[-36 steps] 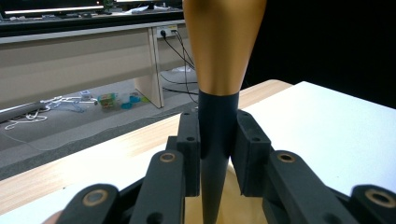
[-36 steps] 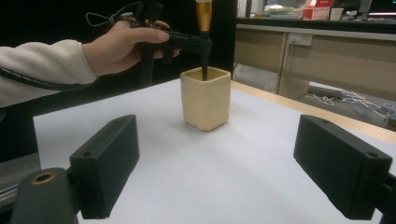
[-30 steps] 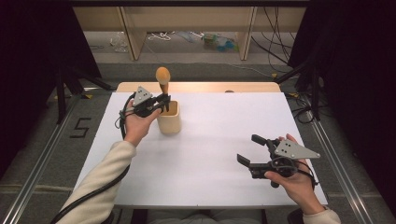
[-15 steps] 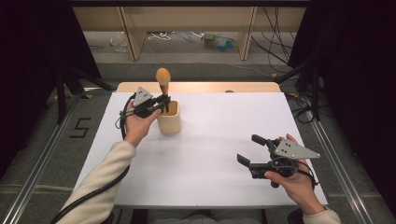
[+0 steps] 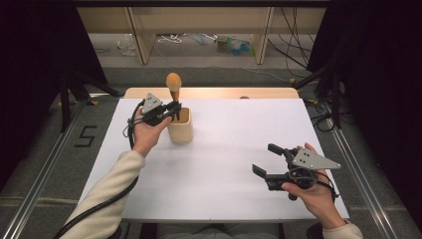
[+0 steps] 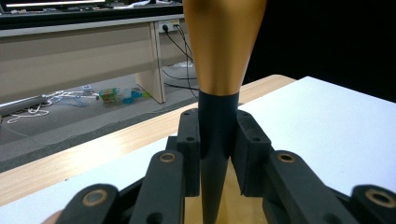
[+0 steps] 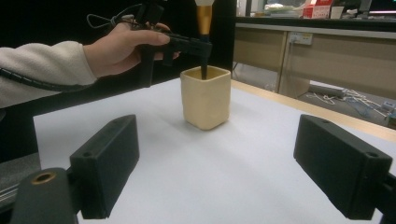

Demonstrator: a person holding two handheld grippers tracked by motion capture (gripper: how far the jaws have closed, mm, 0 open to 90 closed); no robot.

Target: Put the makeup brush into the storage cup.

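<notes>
The left tongs (image 5: pixel 171 110) are clenched on the dark lower shaft of a wooden-handled tool (image 5: pixel 173 85); in the left gripper view the two pads (image 6: pixel 188 140) press that black shaft (image 6: pixel 215 140) from both sides, just below where the golden-brown handle begins. The tool stands upright with its lower end inside a cream square cup (image 5: pixel 180 127); its rounded handle top rises above the tongs. The cup sits on the white counter (image 5: pixel 234 134) toward the far left corner, close to the far edge, and the left hand (image 5: pixel 147 132) holds the tongs just above the cup's rim; the sleeve comes in from the near left edge. In the right gripper view the cup (image 7: pixel 205 95) stands ahead, the tool's dark shaft (image 7: pixel 204 70) dipping into it. The right tongs (image 5: pixel 268 162) are released, the jaws wide apart with nothing between them; they hover over the counter near its near right corner, well apart from the cup, held in the right hand (image 5: pixel 311 191).
</notes>
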